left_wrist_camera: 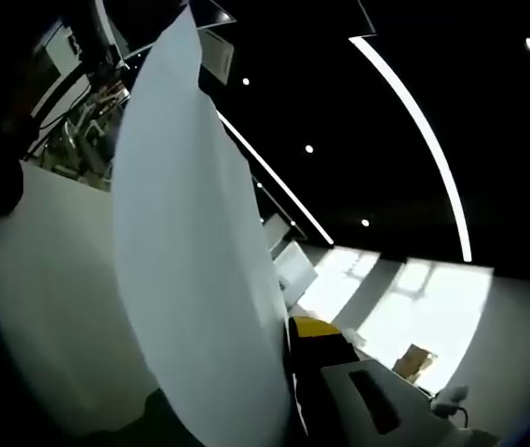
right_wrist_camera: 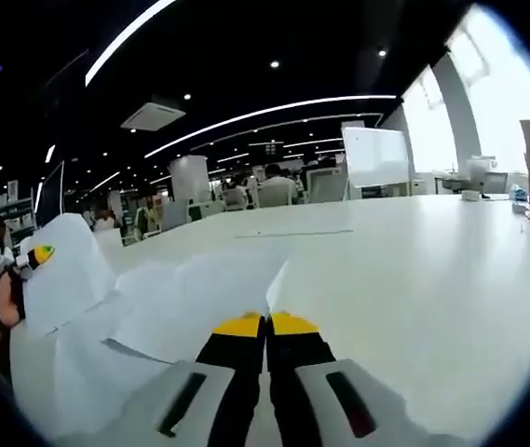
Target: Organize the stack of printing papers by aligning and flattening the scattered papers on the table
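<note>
Left gripper view: a sheet (left_wrist_camera: 195,251) stands lifted edge-on, long axis rising up-left, right against the lens; a yellow-tipped finger (left_wrist_camera: 316,328) sits at its right edge, apparently pinching it, though closure I cannot tell. Right gripper view: right gripper (right_wrist_camera: 266,325) fingers pressed together on a sheet corner; scattered papers (right_wrist_camera: 153,312) lie left of them on the white surface (right_wrist_camera: 414,270). Left gripper (right_wrist_camera: 41,254) holds a raised sheet far left, nearer the pile.

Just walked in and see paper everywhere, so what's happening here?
A person with a gripper in each hand is tidying loose white sheets on a white table. The right gripper has its jaws shut on a sheet's edge. The left gripper holds another sheet lifted off the table. The papers lie scattered and unaligned.
</note>
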`<act>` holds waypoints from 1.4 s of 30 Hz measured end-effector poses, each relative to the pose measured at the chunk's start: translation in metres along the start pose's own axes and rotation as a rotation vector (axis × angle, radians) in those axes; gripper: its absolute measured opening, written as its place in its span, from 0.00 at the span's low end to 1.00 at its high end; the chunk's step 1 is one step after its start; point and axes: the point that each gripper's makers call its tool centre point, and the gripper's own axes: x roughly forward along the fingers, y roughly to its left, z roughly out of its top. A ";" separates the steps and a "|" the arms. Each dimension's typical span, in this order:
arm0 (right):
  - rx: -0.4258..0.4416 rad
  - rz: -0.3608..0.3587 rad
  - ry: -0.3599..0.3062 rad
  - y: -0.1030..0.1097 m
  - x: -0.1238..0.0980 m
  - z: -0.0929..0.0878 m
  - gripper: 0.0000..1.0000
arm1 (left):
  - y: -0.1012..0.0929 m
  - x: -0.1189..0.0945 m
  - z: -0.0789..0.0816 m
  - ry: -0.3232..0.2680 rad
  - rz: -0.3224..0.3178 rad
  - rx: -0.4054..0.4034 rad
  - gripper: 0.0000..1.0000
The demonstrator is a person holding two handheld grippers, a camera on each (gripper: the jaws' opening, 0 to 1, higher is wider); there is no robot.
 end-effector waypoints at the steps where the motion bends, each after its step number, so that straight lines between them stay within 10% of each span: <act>1: 0.004 0.004 0.001 0.000 0.000 0.000 0.00 | 0.000 0.000 0.000 0.000 0.000 0.000 0.07; 42: 0.071 0.045 0.000 0.004 0.000 0.001 0.00 | 0.001 -0.001 0.002 -0.001 -0.001 0.004 0.08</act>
